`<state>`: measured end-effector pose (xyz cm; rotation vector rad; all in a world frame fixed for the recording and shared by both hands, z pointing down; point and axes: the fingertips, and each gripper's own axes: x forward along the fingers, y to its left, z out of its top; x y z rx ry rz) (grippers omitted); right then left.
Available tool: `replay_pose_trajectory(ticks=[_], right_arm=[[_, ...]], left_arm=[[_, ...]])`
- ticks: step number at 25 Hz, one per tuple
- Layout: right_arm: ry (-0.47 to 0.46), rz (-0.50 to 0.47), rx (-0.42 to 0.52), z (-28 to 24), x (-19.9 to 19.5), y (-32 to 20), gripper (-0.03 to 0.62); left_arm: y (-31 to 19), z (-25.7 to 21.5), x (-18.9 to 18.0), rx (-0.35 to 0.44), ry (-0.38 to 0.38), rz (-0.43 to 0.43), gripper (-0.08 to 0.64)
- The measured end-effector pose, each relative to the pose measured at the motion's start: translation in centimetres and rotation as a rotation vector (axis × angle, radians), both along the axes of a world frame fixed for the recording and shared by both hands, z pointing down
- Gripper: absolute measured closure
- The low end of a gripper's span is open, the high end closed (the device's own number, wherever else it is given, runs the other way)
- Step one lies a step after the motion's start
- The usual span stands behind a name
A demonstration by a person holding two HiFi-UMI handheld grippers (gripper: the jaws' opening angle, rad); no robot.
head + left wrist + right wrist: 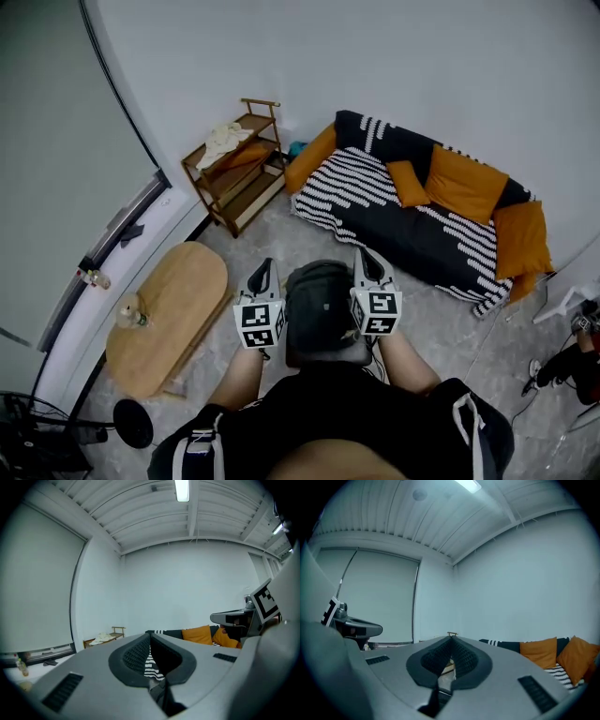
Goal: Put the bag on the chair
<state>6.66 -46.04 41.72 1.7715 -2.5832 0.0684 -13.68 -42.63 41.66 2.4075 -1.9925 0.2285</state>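
A dark grey bag (322, 298) rests on a black chair (328, 357), of which only the seat's front edge shows, just in front of me. My left gripper (269, 265) is held at the bag's left side and my right gripper (365, 253) at its right side. Both point away from me, and neither touches the bag. In the left gripper view the jaws (150, 635) are shut tip to tip with nothing held. The right gripper (451, 640) is likewise shut and empty.
A black-and-white striped sofa (375, 202) with orange cushions (464, 181) stands ahead to the right. A wooden shelf rack (239, 167) is against the far wall. An oval wooden table (173, 309) with a bottle (131, 315) is to my left, with a fan base (132, 424) near it.
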Motion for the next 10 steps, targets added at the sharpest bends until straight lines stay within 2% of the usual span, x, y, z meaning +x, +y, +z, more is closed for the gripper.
replay_pose_trajectory(ticks=[10], right_arm=[[0.011,0.027,0.010,-0.60,0.39,0.32,0.580]], left_arm=[[0.71,-0.29,0.23,0.003,-0.013,0.014,0.538]])
